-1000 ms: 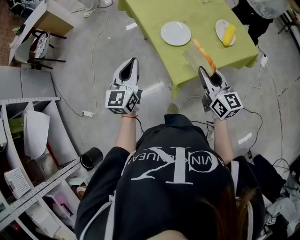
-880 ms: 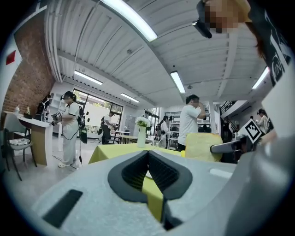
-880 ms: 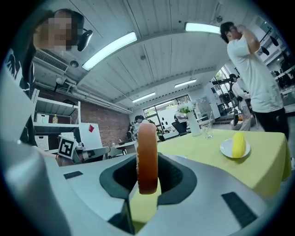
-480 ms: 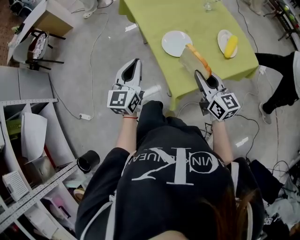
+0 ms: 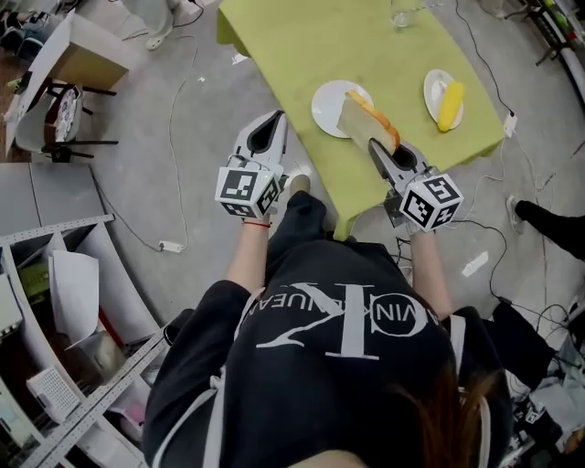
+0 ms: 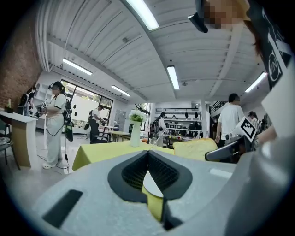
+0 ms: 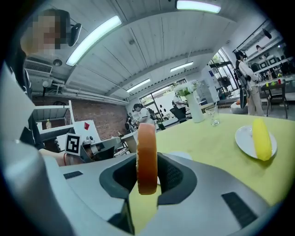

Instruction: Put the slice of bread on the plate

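Observation:
My right gripper [image 5: 386, 155] is shut on a slice of bread [image 5: 366, 122] with an orange-brown crust, held on edge. In the right gripper view the slice [image 7: 147, 156] stands upright between the pads of that gripper [image 7: 147, 174]. It hangs over the near side of an empty white plate [image 5: 329, 106] on the yellow-green table [image 5: 302, 46] and hides part of it. My left gripper [image 5: 262, 137] floats beside the table's left edge, jaws together and holding nothing. In the left gripper view, past that gripper [image 6: 148, 155], the bread [image 6: 193, 148] shows to the right.
A second plate [image 5: 435, 80] holding a yellow piece of food [image 5: 451, 93] sits at the table's right. A glass [image 5: 402, 13] stands further back. Cables cross the floor, metal shelving [image 5: 55, 274] fills the left, and another person's shoe [image 5: 530, 212] is at the right.
Both grippers have moved forward to the table. The bread, earlier short of the empty plate, now hangs over its near side. The left gripper has reached the table's left edge.

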